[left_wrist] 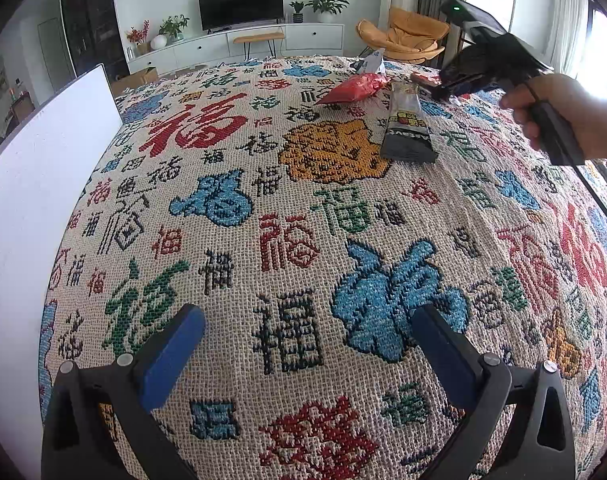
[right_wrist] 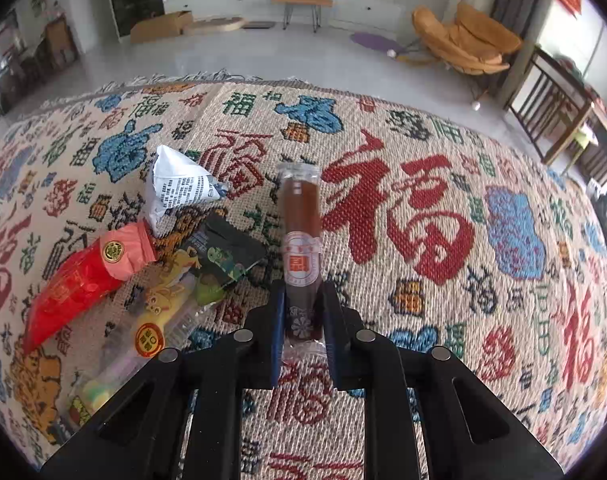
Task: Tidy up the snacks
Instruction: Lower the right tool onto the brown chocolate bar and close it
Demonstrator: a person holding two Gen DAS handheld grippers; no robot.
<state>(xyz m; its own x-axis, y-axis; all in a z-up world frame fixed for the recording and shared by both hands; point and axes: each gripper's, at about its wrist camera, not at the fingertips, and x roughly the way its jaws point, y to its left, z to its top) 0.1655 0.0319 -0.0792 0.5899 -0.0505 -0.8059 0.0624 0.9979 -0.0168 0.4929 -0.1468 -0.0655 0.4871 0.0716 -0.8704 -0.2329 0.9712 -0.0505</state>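
Observation:
My right gripper (right_wrist: 302, 308) is shut on the lower end of a long brown snack stick (right_wrist: 301, 216) in clear wrap, which points away from me over the patterned cloth (right_wrist: 423, 160). To its left lie a crumpled white packet (right_wrist: 175, 188), a red packet (right_wrist: 83, 276), a dark frog-print packet (right_wrist: 227, 252) and a clear yellow-labelled packet (right_wrist: 155, 320). In the left wrist view my left gripper (left_wrist: 309, 320) hangs open over bare cloth, nothing between its blue pads. Far ahead are the red packet (left_wrist: 355, 88), a long dark packet (left_wrist: 407, 124) and the blurred right gripper (left_wrist: 447, 86) in a hand (left_wrist: 575, 120).
A white panel (left_wrist: 35, 200) stands along the left side of the cloth-covered surface (left_wrist: 303, 200). The fringed far edge (right_wrist: 207, 78) drops to a grey floor. An orange chair (right_wrist: 463, 40) and a wooden frame (right_wrist: 555, 108) stand beyond.

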